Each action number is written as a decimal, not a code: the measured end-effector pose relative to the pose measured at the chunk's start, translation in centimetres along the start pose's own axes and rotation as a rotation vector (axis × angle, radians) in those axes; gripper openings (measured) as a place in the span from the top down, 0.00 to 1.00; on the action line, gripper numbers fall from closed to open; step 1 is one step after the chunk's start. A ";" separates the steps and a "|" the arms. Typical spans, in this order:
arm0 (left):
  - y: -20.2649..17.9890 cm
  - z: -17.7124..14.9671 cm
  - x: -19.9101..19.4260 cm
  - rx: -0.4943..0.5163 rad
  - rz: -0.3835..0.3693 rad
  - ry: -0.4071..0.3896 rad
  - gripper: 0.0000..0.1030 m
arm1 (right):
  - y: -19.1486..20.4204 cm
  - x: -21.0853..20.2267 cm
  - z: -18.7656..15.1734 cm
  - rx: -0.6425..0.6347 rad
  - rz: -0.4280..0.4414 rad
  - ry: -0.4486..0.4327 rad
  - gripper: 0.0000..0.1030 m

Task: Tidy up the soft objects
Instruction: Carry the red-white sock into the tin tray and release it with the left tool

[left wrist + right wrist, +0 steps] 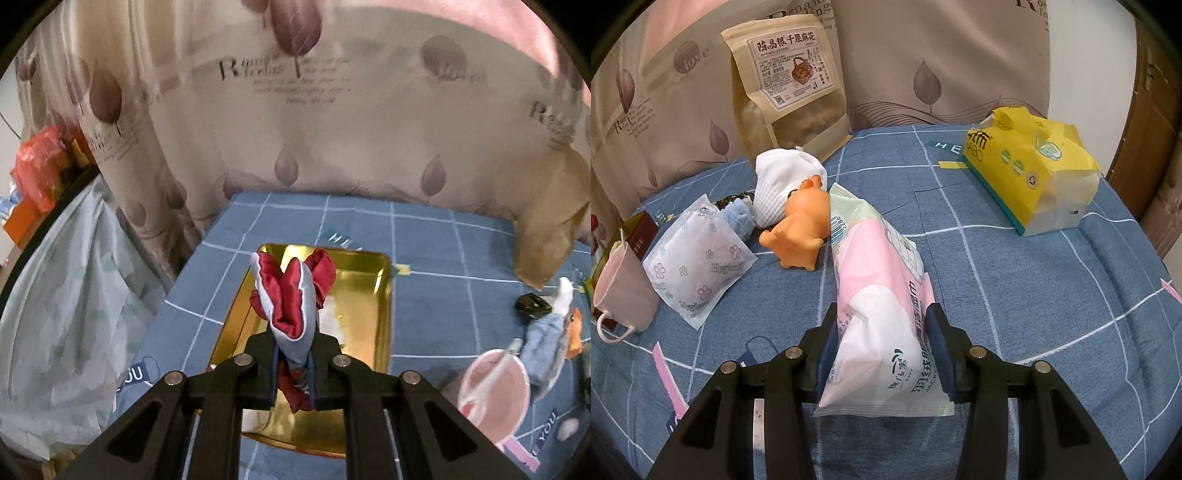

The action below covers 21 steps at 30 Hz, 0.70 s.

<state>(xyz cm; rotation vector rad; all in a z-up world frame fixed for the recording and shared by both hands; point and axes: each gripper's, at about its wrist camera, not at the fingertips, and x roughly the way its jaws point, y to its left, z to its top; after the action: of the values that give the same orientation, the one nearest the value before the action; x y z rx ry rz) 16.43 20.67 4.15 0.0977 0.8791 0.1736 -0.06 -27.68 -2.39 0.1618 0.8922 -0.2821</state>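
Your left gripper is clenching a crumpled red satin cloth with pale grey-blue edging, the jaws squeezed tight on its lower folds while the rest is fanning upward past the fingertips. The cloth is hanging over a shiny gold rectangular metal tray, which is sitting on the blue bedsheet with white grid lines. Whether the cloth's lower end is touching the tray floor cannot be told from this view.

Your right gripper is grasping a soft pink, white and pale green plastic pack of wipes; the blue pads are pressing its near end from both sides, and the pack is stretching away from you along the same blue bedsheet.

Just left of the pack's far end, an orange rubber toy animal is lying on its side, touching a bunched white waffle-weave cloth behind it. A small light-blue knit item is sitting beside that cloth, and a white flower-printed sachet is lying near it. A pale pink mug is standing at the left edge. A tall kraft paper snack pouch is leaning against the leaf-printed beige curtain, and a yellow torn-open tissue package is resting well apart on the right.
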 end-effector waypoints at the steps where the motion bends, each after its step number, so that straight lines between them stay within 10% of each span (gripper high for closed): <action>1: 0.2 0.0 0.5 -0.006 0.003 0.009 0.89 | 0.0 0.0 0.0 -0.001 -0.001 0.000 0.59; 18: 2.5 -0.9 10.2 -0.073 0.079 0.172 0.85 | 0.4 0.2 0.0 -0.030 -0.012 -0.003 0.59; 21: 2.5 -1.0 10.4 -0.074 0.082 0.171 0.61 | 0.4 0.2 0.0 -0.032 -0.013 -0.002 0.59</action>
<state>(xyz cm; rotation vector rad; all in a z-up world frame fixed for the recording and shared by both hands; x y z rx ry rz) 21.91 25.12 -3.96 0.0507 1.0388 0.2944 0.21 -27.34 -2.51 0.1261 0.8951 -0.2800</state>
